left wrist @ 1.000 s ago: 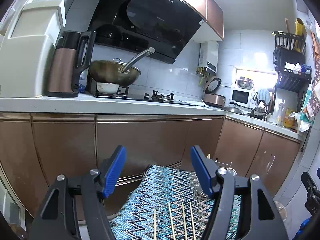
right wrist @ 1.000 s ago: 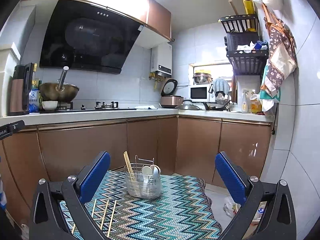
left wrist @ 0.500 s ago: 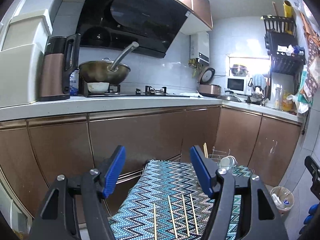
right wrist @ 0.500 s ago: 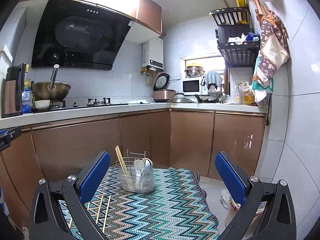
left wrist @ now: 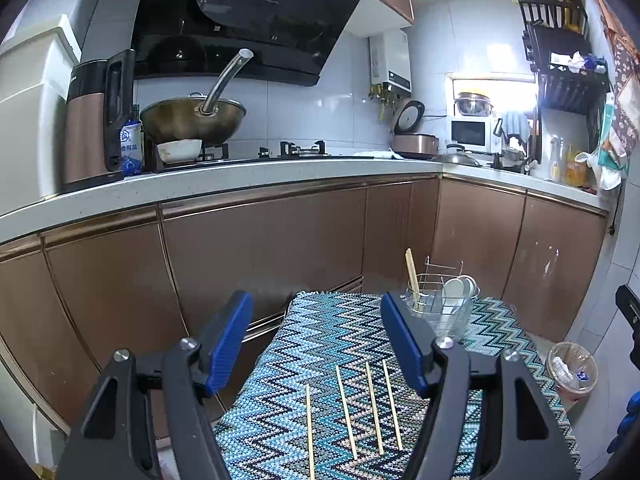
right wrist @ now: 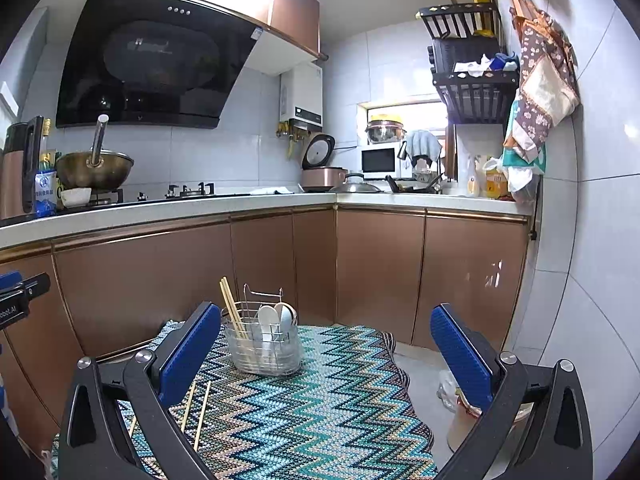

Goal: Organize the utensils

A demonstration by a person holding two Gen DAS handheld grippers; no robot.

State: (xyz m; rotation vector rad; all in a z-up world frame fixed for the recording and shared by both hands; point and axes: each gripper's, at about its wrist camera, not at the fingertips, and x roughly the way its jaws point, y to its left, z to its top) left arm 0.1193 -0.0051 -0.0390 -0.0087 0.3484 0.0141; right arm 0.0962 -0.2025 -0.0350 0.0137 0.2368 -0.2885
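Observation:
Several loose bamboo chopsticks [left wrist: 370, 408] lie side by side on a zigzag-patterned cloth [left wrist: 320, 344]. The right wrist view shows some of them, the chopsticks [right wrist: 200, 412], by the left finger. A wire utensil basket [right wrist: 264, 344] stands on the cloth at the far end, holding a few chopsticks and white spoons [right wrist: 276, 316]; the basket [left wrist: 440, 308] is at the right in the left wrist view. My left gripper [left wrist: 320, 344] hangs open above the loose chopsticks, empty. My right gripper [right wrist: 324, 360] is open wide and empty, short of the basket.
Brown cabinet fronts [right wrist: 380, 264] wrap around behind the cloth-covered surface. The counter [left wrist: 240, 176] carries a wok, kettle and rice cooker. A bin with a bag [left wrist: 572, 368] sits on the floor at the right. A wall rack [right wrist: 472, 80] hangs high on the right.
Both views have tipped downward and drawn closer: the cloth, loose chopsticks and basket show more fully now. The jaws of both grippers stay as wide as before.

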